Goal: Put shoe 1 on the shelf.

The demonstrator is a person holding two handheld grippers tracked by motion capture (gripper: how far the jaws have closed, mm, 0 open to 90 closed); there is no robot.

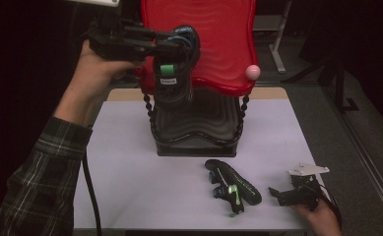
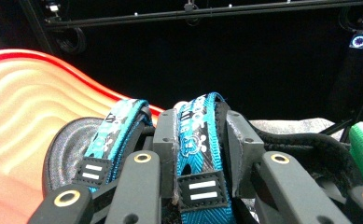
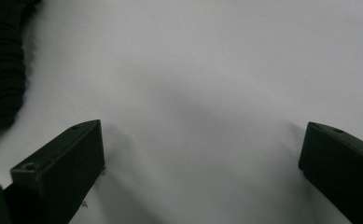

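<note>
The sandal (image 1: pixel 175 73) is up in the air at the back of the table, hanging in front of the red shelf (image 1: pixel 213 44) of a two-level rack, toe end pointing down. It's black with a blue patterned strap (image 2: pixel 200 140) and a green tab (the tab shows bright against the black). The left gripper (image 1: pixel 179 44) is clamped tight on that blue strap, jaws pinching it from both sides in the left gripper view, with the red shelf just behind and to the side.

Its twin, the other sandal (image 1: pixel 232 186), lies flat on the white table (image 1: pixel 130 167) near the front edge, just ahead of the rack's black bottom tray (image 1: pixel 199 132).

The right gripper (image 1: pixel 276 194) rests low on the table just right of that second sandal, jaws spread wide with nothing between them, only bare tabletop

A pink ball (image 1: pixel 252 72) sits at the red shelf's right corner
</note>
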